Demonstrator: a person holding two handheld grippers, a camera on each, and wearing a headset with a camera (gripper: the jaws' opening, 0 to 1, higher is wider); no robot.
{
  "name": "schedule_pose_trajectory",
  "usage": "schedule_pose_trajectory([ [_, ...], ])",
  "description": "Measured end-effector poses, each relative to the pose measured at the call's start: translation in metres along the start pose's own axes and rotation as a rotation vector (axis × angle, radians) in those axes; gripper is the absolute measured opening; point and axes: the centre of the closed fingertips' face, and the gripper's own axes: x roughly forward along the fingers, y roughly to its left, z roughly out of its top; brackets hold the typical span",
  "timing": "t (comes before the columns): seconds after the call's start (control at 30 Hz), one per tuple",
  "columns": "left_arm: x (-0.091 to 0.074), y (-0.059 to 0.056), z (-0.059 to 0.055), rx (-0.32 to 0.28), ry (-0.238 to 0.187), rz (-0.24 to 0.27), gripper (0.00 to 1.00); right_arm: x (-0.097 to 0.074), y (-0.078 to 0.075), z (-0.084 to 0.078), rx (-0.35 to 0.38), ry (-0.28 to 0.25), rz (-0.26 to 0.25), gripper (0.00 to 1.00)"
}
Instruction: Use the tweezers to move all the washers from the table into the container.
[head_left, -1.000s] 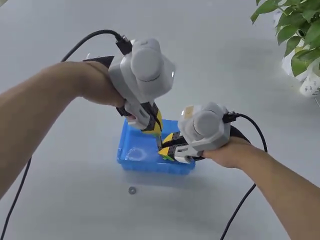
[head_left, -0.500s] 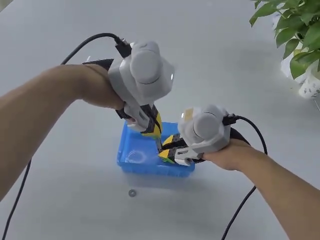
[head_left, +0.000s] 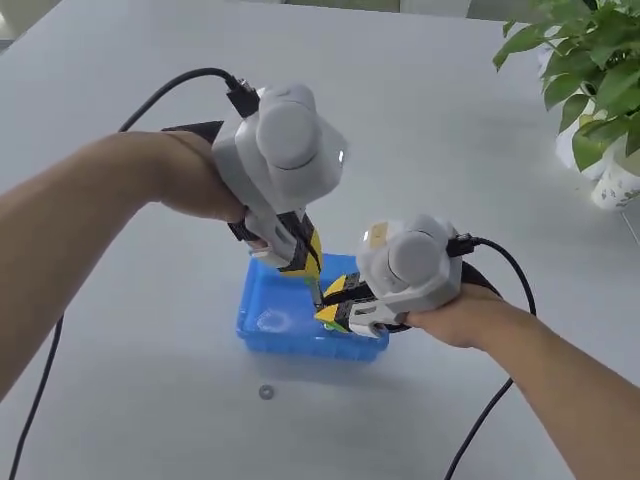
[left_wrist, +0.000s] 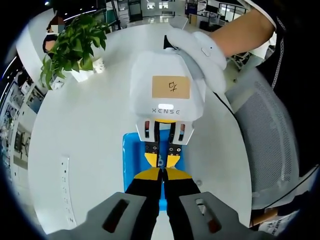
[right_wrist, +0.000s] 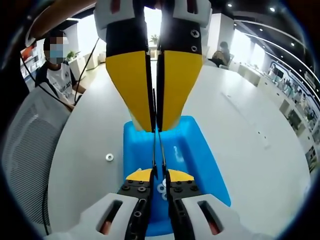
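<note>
The job looks partly done. One washer (head_left: 265, 392) lies on the grey table (head_left: 450, 130), near the front of the blue box (head_left: 290, 345), so at least that one is left to go in. Inside the box, in the right gripper view, there are small pale rings (right_wrist: 162, 188) on the blue floor. They look like washers that are already in, but it is too hard to tell how many. The person holds the left claw (head_left: 311, 270) up high, pointing down over the box. Its yellow jaws are pressed close together, with the thin tweezers (right_wrist: 157, 150) pinched between them. The right claw (head_left: 327, 306) comes in from the side, low over the box. Its jaws are narrow too, closed around the lower part of the tweezers as if to squeeze them. The two claws nearly meet tip to tip. The ends of the tweezers hang over the inside of the box, close to the pale rings. Whether a washer is caught in those ends cannot be made out. The washer on the table is well apart from both claws, outside the front wall of the box. To get it, the tweezers would likely need to go over that wall and down to the table.
</note>
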Motion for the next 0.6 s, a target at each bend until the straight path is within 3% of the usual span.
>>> schedule_pose_trajectory([
  [0.6, -0.024, -0.022, 0.006, 0.003, 0.03, 0.025, 0.05, -0.014, 0.019, 0.022, -0.022, -0.033, -0.009, 0.11],
])
